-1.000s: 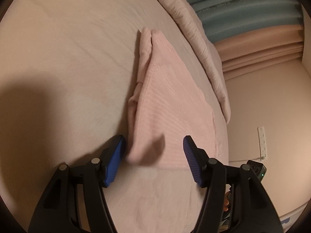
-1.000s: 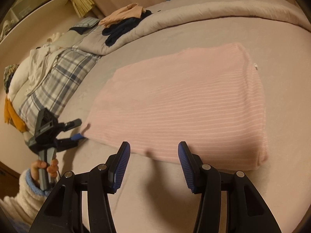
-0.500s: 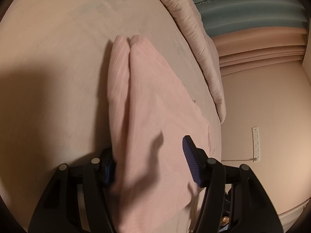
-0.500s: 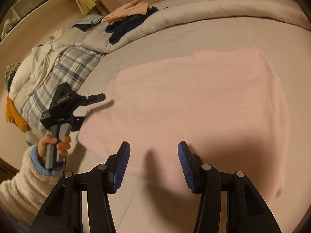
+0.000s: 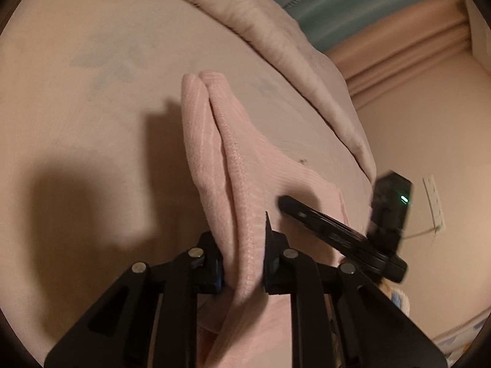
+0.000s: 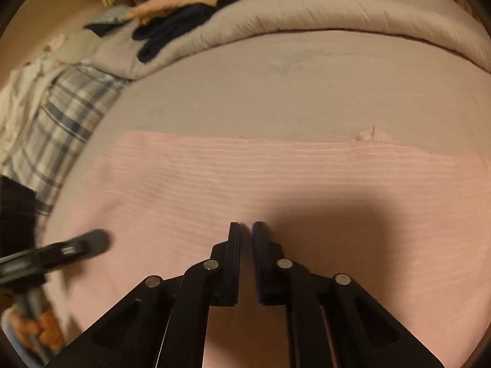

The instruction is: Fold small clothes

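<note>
**Both tongs on the pink knit garment**

My left gripper (image 5: 242, 263) is pinching the near edge of the pink knit garment (image 5: 214, 153): a thick doubled roll of the ribbed cloth is bunched between its fingers, and from there two rounded folds run away from me side by side across the bed sheet (image 5: 92, 92). Just to the right of that pinch, my right gripper (image 5: 310, 214) lies low over the same garment, its dark tip touching or nearly touching the cloth; a green light shows on its body.

Seen from the right wrist, my right gripper (image 6: 247, 230) has its fingers drawn almost together with only a thin slit between them, and the tips sit on the garment (image 6: 276, 178). I cannot tell whether any cloth is caught in that slit. The garment spreads flat and wide beyond the tips, with the left gripper (image 6: 92, 242) blurred at its left edge.

Beyond the garment is bare sheet, then the rolled duvet (image 6: 337, 9). Left of the garment is a plaid cloth (image 6: 61, 116), with dark clothes (image 6: 172, 33) farther back.
</note>
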Available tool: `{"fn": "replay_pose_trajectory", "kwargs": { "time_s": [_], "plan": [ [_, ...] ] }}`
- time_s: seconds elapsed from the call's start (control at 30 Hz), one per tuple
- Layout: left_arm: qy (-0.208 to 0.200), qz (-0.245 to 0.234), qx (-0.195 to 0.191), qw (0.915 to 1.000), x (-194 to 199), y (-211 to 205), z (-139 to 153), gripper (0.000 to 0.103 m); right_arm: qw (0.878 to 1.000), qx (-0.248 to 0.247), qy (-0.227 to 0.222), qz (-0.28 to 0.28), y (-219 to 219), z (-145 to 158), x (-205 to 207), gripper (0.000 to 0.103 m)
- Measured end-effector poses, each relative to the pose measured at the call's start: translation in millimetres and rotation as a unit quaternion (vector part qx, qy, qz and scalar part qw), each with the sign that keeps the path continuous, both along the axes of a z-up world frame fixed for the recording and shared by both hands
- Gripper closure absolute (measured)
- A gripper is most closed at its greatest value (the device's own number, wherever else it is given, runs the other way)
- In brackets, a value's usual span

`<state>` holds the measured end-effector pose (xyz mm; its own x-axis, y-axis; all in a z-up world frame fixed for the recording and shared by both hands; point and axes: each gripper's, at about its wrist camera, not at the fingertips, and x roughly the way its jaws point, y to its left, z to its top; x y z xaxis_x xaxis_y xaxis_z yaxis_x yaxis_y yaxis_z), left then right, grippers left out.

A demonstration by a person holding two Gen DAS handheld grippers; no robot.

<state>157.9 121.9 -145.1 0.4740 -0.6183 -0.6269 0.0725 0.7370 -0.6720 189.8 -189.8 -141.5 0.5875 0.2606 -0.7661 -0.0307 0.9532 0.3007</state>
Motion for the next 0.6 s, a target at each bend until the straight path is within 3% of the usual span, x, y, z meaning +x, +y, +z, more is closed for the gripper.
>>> {"fn": "replay_pose_trajectory", "kwargs": {
  "time_s": [0.2, 0.43, 0.53, 0.6],
  "plan": [
    [-0.005, -0.010, 0.026, 0.9996, -6, -11, 11, 0.086, 1.000, 0.000, 0.023, 0.009, -1, 6, -8, 0.095],
    [-0.012, -0.020, 0.054, 0.9983, -10, -31, 26, 0.086, 0.997, -0.012, 0.027, 0.073, 24, 3, -96, 0.095],
    [-0.007, -0.022, 0.059, 0.9980, -12, -39, 29, 0.086, 0.995, -0.054, 0.032, 0.083, 37, -11, -116, 0.095],
    [-0.005, -0.023, 0.063, 0.9977, -14, -43, 33, 0.086, 0.995, -0.049, 0.032, 0.080, 36, -18, -118, 0.095]
  ]
}}
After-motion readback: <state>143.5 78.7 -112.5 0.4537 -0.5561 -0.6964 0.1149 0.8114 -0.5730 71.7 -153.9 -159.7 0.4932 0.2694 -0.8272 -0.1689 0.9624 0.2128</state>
